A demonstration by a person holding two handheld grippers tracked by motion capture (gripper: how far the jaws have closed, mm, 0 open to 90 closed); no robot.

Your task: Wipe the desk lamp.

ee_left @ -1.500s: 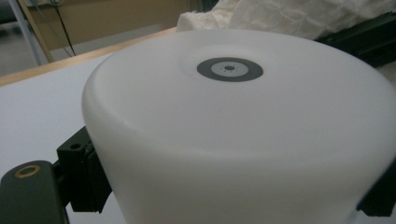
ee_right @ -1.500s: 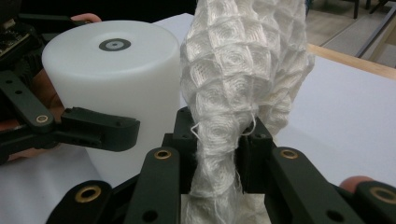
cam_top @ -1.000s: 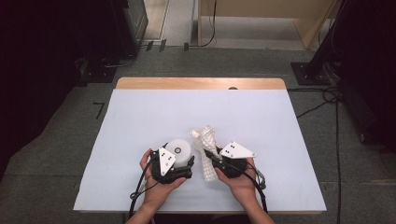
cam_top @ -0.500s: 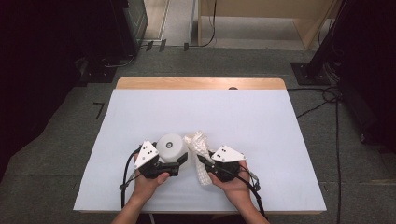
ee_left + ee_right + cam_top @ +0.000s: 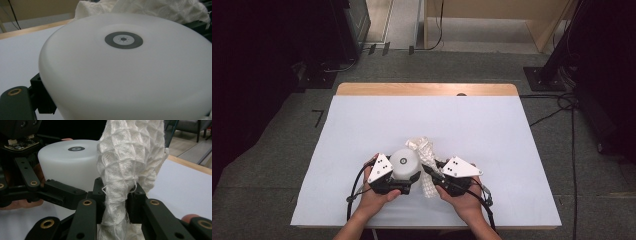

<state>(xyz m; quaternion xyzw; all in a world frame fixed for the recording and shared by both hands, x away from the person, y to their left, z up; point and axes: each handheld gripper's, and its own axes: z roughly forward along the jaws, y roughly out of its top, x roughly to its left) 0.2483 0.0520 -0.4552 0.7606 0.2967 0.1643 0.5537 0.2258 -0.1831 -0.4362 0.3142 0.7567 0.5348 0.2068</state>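
Two things, lower centre of high view, on table [image 5: 362,125]: left tongs [image 5: 408,181] clamp smooth rigid white tub [image 5: 405,162], likely slippery; right tongs [image 5: 115,202] pinch soft light waffle cloth [image 5: 125,170] at bunched waist.

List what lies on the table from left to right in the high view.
Left gripper → white round container → white waffle-weave cloth → right gripper with its grey plate.

black gripper [image 5: 412,181], grey three-cornered plates, brass screws, trailing cables
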